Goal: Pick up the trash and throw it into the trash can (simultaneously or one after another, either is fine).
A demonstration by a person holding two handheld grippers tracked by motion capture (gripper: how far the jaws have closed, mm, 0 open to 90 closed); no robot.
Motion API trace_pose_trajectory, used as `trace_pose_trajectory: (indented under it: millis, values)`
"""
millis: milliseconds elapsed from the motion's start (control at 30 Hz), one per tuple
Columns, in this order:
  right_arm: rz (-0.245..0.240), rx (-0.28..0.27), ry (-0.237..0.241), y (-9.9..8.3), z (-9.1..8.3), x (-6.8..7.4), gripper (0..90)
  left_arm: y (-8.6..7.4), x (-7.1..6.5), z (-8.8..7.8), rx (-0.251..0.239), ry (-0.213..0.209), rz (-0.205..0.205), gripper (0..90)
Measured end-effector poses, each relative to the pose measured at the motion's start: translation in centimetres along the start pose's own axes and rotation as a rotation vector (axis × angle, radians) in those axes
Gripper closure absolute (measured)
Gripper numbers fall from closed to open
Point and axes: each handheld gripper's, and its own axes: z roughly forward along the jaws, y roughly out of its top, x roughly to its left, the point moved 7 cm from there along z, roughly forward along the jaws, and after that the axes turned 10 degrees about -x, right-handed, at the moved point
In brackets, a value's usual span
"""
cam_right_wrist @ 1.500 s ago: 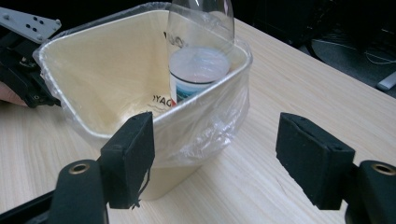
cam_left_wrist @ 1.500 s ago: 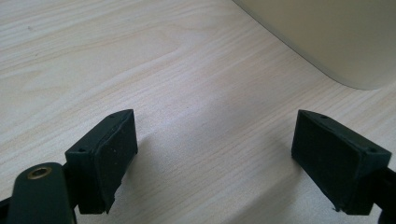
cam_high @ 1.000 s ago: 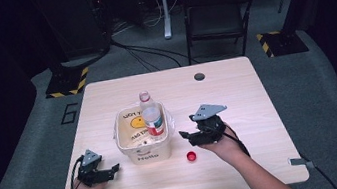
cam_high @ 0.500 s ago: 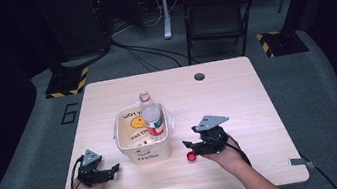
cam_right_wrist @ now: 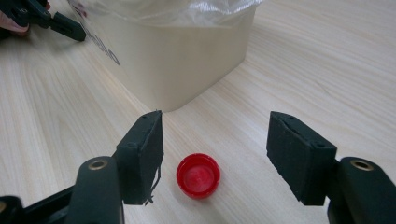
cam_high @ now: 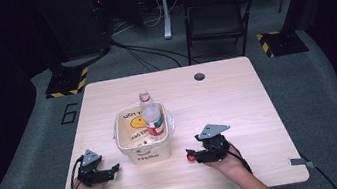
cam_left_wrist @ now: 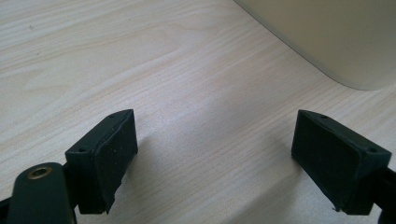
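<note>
A small red bottle cap lies on the wooden table, right of a cream tub marked "Hello". An uncapped plastic bottle with a red label stands inside the tub. My right gripper is low over the table, its jaws either side of the cap without touching it. Those jaws have just been closing a little and stay open. My left gripper rests near the front left edge, open and holding nothing, pointing toward the tub's wall.
A clear plastic liner sticks out of the tub's rim. A dark cable hole sits near the table's far edge. Beyond the table stands a black chair, with cables and stand bases on the grey floor.
My right gripper has come down and forward-left to the table, and the red cap now sits between its jaws. The left gripper has stayed put.
</note>
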Motion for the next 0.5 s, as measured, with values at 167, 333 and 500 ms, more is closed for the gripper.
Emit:
trace_pose_trajectory:
  millis: [167,333,500]
  values:
    - [0.003,0.009,0.0,-0.6,0.3,0.1,34.9,0.0,0.0,0.0,0.0,0.0,-0.001,14.0]
    - [-0.008,0.014,0.0,-1.0,0.5,0.2,33.7,0.0,0.0,0.0,0.0,0.0,0.0,14.0]
    - [-0.003,0.018,-0.003,-1.4,0.4,0.3,33.7,0.0,0.0,0.0,-0.001,0.001,-0.001,14.0]
